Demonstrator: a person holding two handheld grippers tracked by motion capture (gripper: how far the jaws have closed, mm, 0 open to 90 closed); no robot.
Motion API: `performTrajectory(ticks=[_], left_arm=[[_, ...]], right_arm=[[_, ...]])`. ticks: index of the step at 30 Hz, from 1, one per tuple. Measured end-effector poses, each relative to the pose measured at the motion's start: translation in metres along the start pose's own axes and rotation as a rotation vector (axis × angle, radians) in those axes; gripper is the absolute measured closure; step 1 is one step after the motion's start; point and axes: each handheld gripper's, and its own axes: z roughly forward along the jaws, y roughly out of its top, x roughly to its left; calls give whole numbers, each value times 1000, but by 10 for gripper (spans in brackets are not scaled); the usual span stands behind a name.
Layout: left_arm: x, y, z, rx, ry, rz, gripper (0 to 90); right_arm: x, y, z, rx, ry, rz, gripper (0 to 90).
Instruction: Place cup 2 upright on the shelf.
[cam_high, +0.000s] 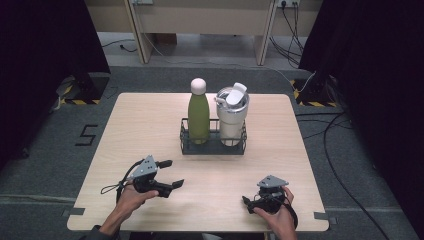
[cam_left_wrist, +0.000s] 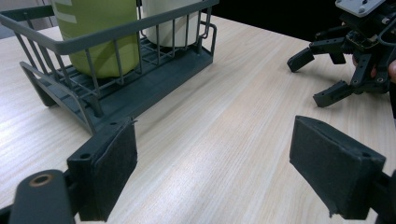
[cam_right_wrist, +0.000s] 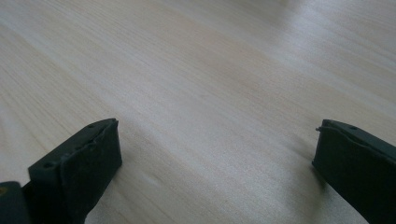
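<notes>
stage: my left gripper (cam_high: 172, 173) and right gripper (cam_high: 248, 202) gaped empty | done: 2 bottles stood in rack (cam_high: 213, 146) | left: reach green bottle (cam_high: 198, 115)

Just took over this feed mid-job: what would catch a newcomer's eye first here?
The dark wire rack at the middle of the wooden table stands out, holding an upright green bottle beside a white lidded tumbler. Nearer the person, the left tool and right tool sit low over bare tabletop, both open and empty.
</notes>
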Motion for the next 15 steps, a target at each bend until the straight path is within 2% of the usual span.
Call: performTrajectory(ticks=[15], left_arm=[[0,-13,-6,26,15,-9,147]], right_arm=[[0,0,0,-1,0,-5,12]])
